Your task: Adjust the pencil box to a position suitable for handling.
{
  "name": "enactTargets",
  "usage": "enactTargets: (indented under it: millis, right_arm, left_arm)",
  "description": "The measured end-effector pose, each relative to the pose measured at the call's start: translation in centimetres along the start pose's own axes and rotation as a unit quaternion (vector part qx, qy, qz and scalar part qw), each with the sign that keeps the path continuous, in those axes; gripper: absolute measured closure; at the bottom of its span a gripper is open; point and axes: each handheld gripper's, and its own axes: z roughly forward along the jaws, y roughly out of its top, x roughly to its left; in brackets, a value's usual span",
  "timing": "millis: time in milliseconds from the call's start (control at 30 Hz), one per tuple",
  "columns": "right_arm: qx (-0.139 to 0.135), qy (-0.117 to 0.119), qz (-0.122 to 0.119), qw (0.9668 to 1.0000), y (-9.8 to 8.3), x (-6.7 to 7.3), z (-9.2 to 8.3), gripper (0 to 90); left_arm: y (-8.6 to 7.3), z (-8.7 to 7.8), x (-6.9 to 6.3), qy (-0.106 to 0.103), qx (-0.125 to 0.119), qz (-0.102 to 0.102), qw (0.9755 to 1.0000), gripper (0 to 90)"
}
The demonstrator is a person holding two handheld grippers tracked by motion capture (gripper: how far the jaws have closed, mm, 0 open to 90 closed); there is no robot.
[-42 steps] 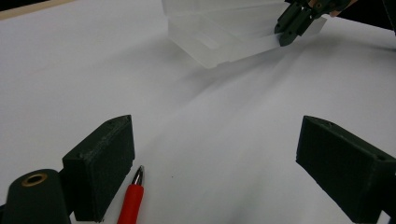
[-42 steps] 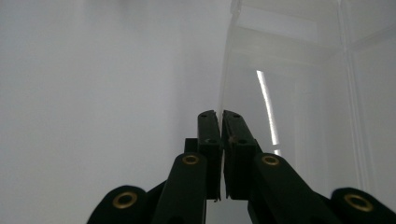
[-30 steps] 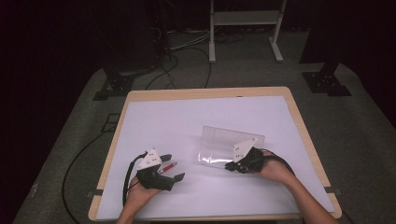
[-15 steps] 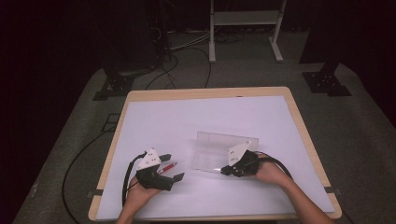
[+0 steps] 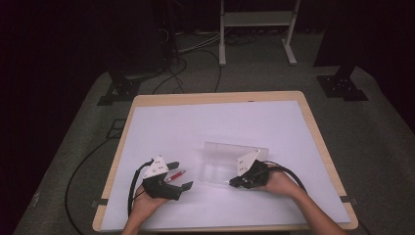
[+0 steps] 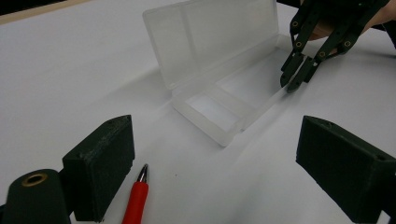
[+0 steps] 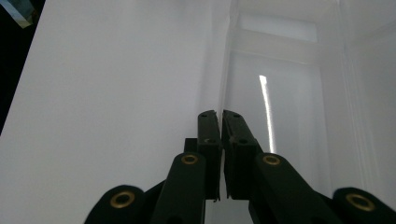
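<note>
— What changed with the clear box (image 5: 230, 164)?
— It slid toward mid-table with my right gripper (image 5: 234, 183); my jaws pinch its near wall, lid upright.
— And room?
— Bare table (image 5: 195, 122) beyond; my left gripper (image 5: 179, 175) gapes around the red pen (image 5: 174, 176), just left of the box.

This looks like a lab or test room. A wooden-edged table with a white top (image 5: 220, 122) stands on grey carpet floor (image 5: 381, 147). Behind the table, black cables (image 5: 195, 54) lie on the floor near a white metal stand (image 5: 257, 22). The room around the table is dark.
</note>
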Motion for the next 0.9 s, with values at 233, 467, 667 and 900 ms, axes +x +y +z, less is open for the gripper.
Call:
enactTargets:
  millis: [233,467,667,900]
  right_arm:
    - [-0.017,0.008,0.022,0.9996,-0.2,0.0,-0.2,72.9]
    - [-0.029,0.007,0.038,0.9988,-0.4,-0.1,-0.9,63.0]
    - [-0.051,-0.007,0.054,0.9972,-0.6,-0.3,-2.0,55.8]
    - [-0.063,-0.028,0.072,0.995,-1.6,-0.2,-3.3,48.0]
  left_arm:
    - [0.0,-0.1,0.0,0.0,-0.002,0.002,1.0,10.9]
    - [0.0,-0.1,0.0,0.0,-0.001,0.003,1.0,11.0]
    - [0.0,0.0,0.0,-0.001,0.0,0.001,1.0,11.0]
    - [0.0,0.0,0.1,0.001,0.0,0.0,1.0,11.1]
